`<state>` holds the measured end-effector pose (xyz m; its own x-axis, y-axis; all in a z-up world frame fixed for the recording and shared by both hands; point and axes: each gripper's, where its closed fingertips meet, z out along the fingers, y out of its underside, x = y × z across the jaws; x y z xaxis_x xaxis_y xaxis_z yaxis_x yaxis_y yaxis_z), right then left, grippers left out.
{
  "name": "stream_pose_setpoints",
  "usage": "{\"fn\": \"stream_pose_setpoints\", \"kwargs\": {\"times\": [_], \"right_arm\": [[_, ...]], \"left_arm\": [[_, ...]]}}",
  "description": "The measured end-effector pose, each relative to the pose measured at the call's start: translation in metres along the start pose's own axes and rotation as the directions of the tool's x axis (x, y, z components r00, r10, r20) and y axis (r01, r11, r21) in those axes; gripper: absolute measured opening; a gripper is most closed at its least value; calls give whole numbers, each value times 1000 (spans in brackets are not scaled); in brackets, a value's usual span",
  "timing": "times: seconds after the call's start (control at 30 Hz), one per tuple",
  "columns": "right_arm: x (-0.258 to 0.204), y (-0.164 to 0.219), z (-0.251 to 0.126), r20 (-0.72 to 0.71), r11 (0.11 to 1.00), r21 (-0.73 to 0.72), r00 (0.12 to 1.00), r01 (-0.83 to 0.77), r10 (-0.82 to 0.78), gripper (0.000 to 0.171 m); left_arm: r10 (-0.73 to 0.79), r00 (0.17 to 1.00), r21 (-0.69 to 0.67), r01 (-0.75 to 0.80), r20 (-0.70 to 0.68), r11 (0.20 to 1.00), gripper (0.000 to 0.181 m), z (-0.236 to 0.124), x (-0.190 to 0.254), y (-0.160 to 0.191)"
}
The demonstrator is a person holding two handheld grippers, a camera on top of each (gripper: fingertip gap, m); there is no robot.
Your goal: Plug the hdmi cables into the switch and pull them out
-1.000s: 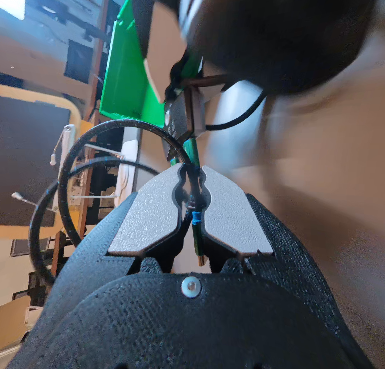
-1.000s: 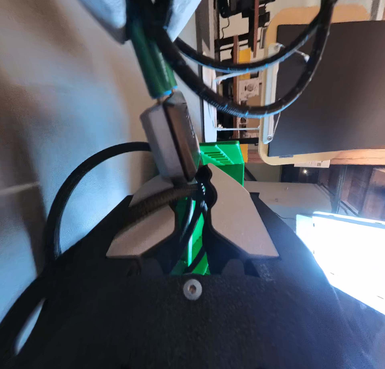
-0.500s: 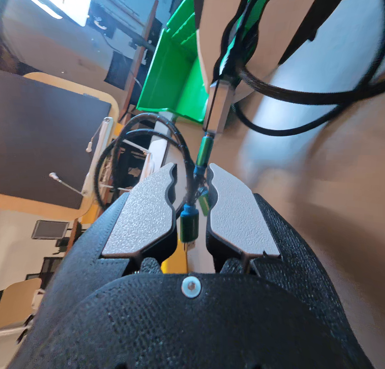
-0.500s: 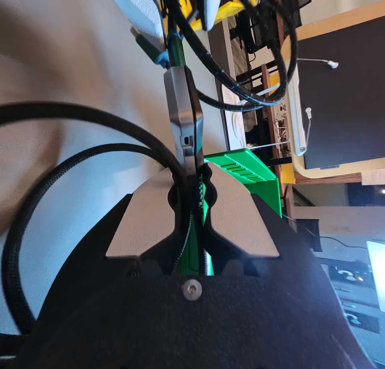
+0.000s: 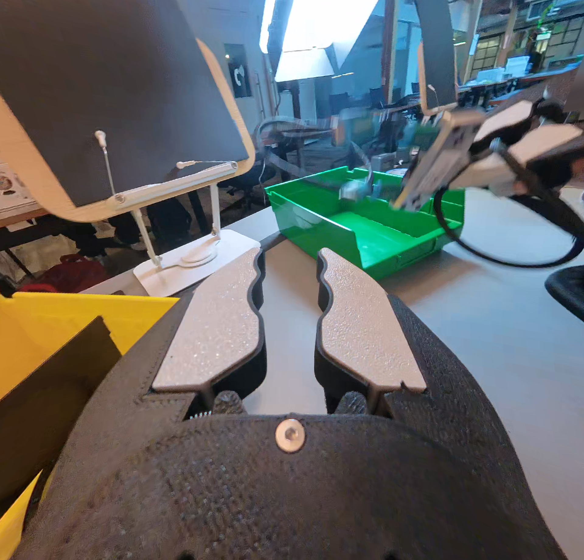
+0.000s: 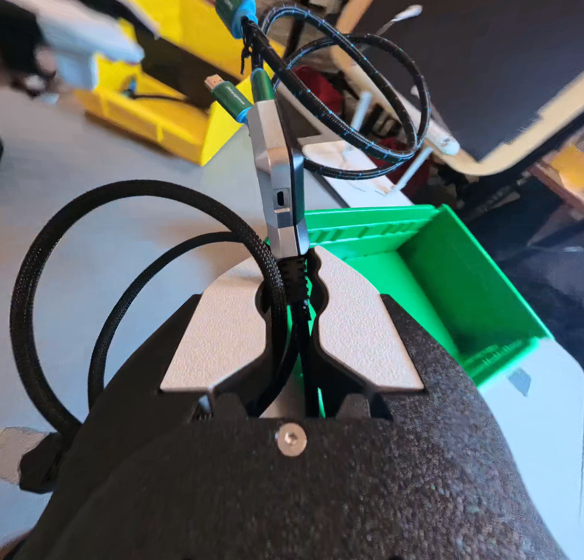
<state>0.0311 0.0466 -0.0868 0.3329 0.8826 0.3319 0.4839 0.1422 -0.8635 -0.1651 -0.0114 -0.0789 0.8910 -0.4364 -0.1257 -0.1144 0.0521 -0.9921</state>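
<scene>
My right gripper [image 6: 308, 254] is shut on the black lead at the base of the silver HDMI switch [image 6: 278, 178] and holds the switch up in the air. A green HDMI plug [image 6: 262, 86] sits in the switch's far end. Its black-and-blue braided cable [image 6: 379, 133] loops beside it, with two loose green plugs [image 6: 227, 97] hanging near. My left gripper [image 5: 289, 257] is open and empty above the grey table [image 5: 474, 339], apart from the switch [image 5: 433, 165], which shows blurred at the upper right in my right gripper [image 5: 521, 133].
A green bin [image 5: 363, 228] stands on the table ahead of my left gripper and also shows in the right wrist view [image 6: 458, 276]. A yellow bin [image 5: 79, 317] is at the left. A white stand base [image 5: 189, 263] and a dark panel [image 5: 110, 70] are behind. There is about 20 cm between the tips of the two grippers. The dark panel [image 5: 110, 70] lies around 40 cm away from my left fingertips.
My left gripper has opened, let go of the HDMI cable and drawn back from the switch. The right gripper still holds the switch, with the cable hanging from it.
</scene>
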Motion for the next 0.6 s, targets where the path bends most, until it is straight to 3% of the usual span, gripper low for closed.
{"fn": "stream_pose_setpoints", "kwargs": {"times": [0.13,0.3,0.47,0.6], "right_arm": [[76,2,-11,-181,985,-97,975,-146,127,21],[147,41,27,-304,892,-284,915,-353,265,21],[166,103,85,-375,748,-455,866,-484,332,23],[157,126,103,-369,696,-578,897,-426,243,32]], "left_arm": [[-12,1000,-9,12,7,1000,30,1,-6,5],[59,998,-40,-59,-3,997,30,4,3,11],[57,998,-66,-58,-16,996,30,6,4,21],[62,998,-96,-64,-18,993,32,8,2,31]]}}
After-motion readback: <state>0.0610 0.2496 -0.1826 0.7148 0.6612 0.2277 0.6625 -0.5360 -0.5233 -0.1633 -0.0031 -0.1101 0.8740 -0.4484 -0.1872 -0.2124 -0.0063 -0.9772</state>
